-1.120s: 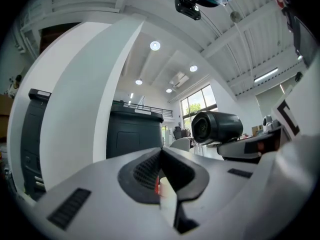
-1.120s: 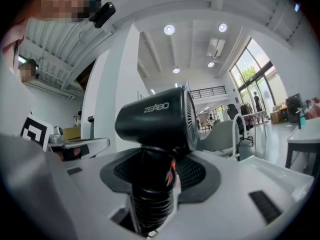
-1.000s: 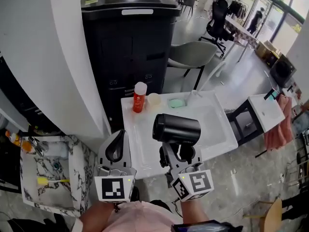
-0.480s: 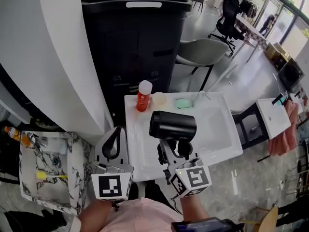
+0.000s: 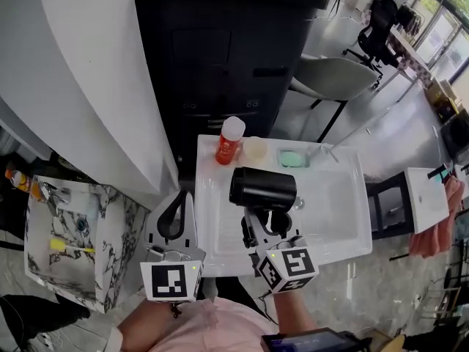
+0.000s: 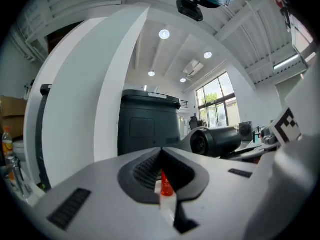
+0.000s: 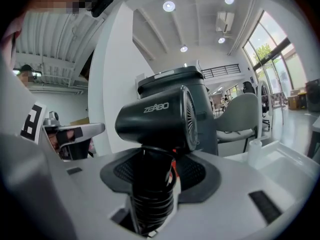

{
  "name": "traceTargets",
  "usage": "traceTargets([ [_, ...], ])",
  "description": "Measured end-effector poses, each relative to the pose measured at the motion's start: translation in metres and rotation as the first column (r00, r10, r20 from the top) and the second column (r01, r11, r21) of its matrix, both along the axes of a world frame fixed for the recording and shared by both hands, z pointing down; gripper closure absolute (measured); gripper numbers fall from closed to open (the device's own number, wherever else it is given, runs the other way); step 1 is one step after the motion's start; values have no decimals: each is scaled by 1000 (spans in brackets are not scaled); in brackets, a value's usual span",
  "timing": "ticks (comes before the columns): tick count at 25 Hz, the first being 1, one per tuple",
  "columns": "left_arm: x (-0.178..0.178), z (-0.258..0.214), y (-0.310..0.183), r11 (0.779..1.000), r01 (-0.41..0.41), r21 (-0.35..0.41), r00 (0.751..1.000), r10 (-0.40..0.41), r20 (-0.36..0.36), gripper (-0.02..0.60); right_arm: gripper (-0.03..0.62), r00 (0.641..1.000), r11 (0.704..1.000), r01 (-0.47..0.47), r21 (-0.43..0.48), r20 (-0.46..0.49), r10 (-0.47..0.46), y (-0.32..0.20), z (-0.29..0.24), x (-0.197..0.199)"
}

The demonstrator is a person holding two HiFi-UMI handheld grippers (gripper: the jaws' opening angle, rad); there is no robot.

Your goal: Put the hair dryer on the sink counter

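Note:
A black hair dryer [image 5: 264,188] hangs above the white sink counter [image 5: 212,235], its barrel lying crosswise. My right gripper [image 5: 268,224] is shut on its ribbed handle from below. In the right gripper view the hair dryer [image 7: 160,118] fills the middle, and the handle stands between the jaws of my right gripper [image 7: 159,160]. My left gripper [image 5: 179,207] hovers at the counter's left edge, shut with nothing in it. In the left gripper view the tips of my left gripper [image 6: 161,152] meet, and the hair dryer [image 6: 216,141] shows to the right.
A red bottle [image 5: 229,139], a pale cup [image 5: 255,149], a green soap [image 5: 293,158] and a faucet [image 5: 322,149] line the counter's back edge. A tall black cabinet [image 5: 234,50] stands behind. A marble shelf [image 5: 110,233] with a yellow toothbrush [image 5: 69,247] lies to the left.
The head view has swung, so the sink sits further right and more of the marble shelf shows. The dryer stays in the right gripper above the counter. The left gripper holds its place.

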State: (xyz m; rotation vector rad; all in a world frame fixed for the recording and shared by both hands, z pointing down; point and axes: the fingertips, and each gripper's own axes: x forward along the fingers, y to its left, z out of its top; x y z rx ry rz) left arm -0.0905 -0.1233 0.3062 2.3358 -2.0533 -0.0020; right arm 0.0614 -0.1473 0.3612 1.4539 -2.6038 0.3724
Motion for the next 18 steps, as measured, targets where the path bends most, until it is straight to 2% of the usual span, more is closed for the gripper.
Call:
traceTargets([
  [18,-3,55,-32,990,72,-125,997,-74,-5,572,388,997,977,66,-201,-17,-70,-32,102,-7],
])
